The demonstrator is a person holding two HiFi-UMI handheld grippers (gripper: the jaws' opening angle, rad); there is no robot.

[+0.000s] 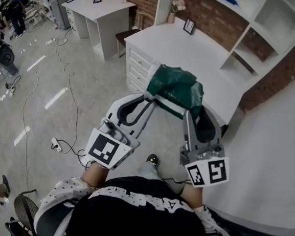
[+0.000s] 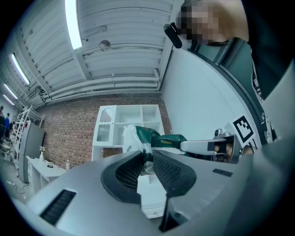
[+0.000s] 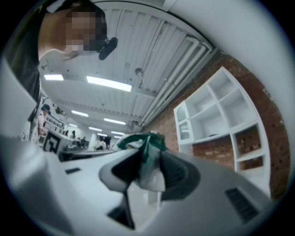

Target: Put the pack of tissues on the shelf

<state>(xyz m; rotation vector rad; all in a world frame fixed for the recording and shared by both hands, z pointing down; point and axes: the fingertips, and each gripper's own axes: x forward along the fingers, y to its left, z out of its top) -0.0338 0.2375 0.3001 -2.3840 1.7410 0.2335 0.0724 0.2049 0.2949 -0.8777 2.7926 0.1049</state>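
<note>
Currently mid-carry: the pack of tissues point(image 1: 174, 89), in a green and white wrapper, hangs in the air between both tools, above the near edge of the white desk point(image 1: 204, 55) and not touching it. The left gripper point(image 1: 149, 98) is clamped narrow on the pack's left end; its own view shows wrapper pinched between the ribbed pads. The right gripper point(image 1: 191, 112) is likewise closed on the right end, with crumpled film bunched between its jaws. The shelf unit point(image 1: 242, 40) stands past the desk against the brick wall point(image 1: 208, 15), well apart from the pack, and its white compartments are open at the front.

Judged step: transport to the shelf, placing not yet begun. To do it well, both hands should move together so the soft pack isn't stretched or torn. Both grips look to be on loose film rather than the body, so a jerk could make it slip. It makes sense to pick an empty compartment, bring the pack in level over the board and clear the dividers. The pack should sit flat before either side lets go. Then both ends release together and the tools back straight out.
</note>
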